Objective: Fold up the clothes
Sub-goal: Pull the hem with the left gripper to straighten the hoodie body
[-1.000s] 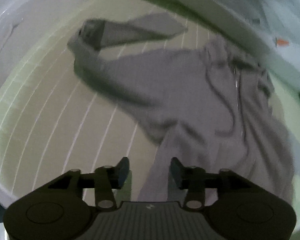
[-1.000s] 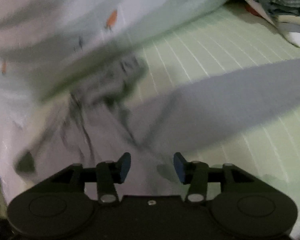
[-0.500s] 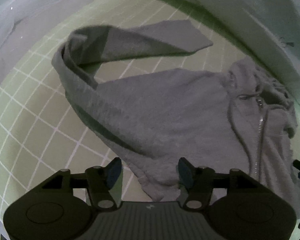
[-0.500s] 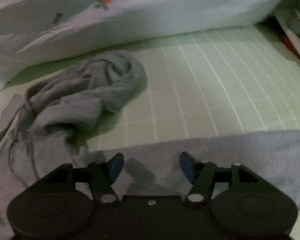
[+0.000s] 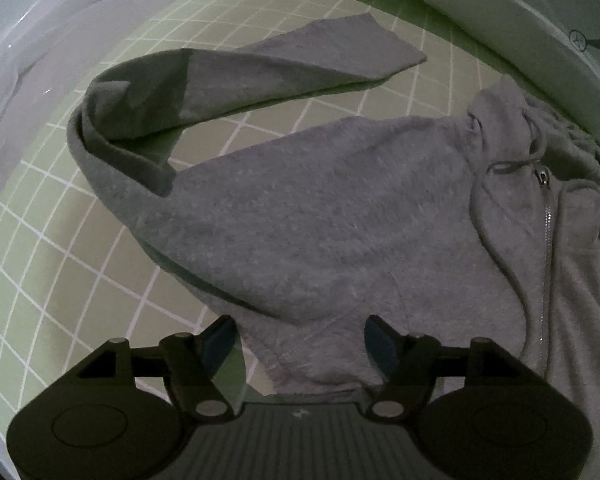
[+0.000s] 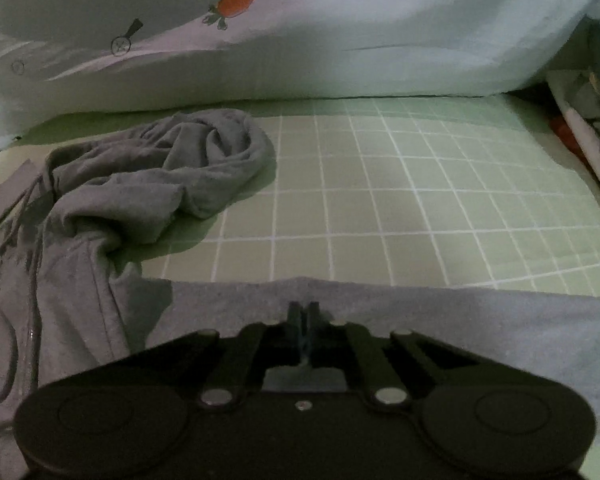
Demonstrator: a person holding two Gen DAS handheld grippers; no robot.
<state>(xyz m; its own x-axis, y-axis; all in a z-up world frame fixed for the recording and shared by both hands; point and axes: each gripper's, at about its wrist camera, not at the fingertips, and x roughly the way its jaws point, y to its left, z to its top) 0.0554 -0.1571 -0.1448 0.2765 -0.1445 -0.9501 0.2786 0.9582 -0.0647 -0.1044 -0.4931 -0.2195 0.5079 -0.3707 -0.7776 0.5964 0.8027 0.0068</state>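
A grey zip hoodie [image 5: 320, 216] lies front up on a green checked sheet [image 5: 60, 280]. Its sleeve [image 5: 260, 76] bends across the far side, and its zipper [image 5: 547, 232] and drawcord run down the right. My left gripper [image 5: 300, 340] is open, its fingers on either side of the hoodie's near hem corner. In the right wrist view the crumpled hood [image 6: 168, 168] lies at left and the other sleeve [image 6: 420, 320] stretches across the front. My right gripper [image 6: 303, 312] is shut on that sleeve's upper edge.
A pale duvet with a carrot print [image 6: 236, 0] lies along the far side of the sheet [image 6: 420, 184]. A pile of other clothes [image 6: 596, 120] sits at the right edge. A white bed edge [image 5: 16, 64] curves at left.
My right gripper has gone from open to shut on the sleeve. My left gripper has come closer to the hoodie's hem and stays open.
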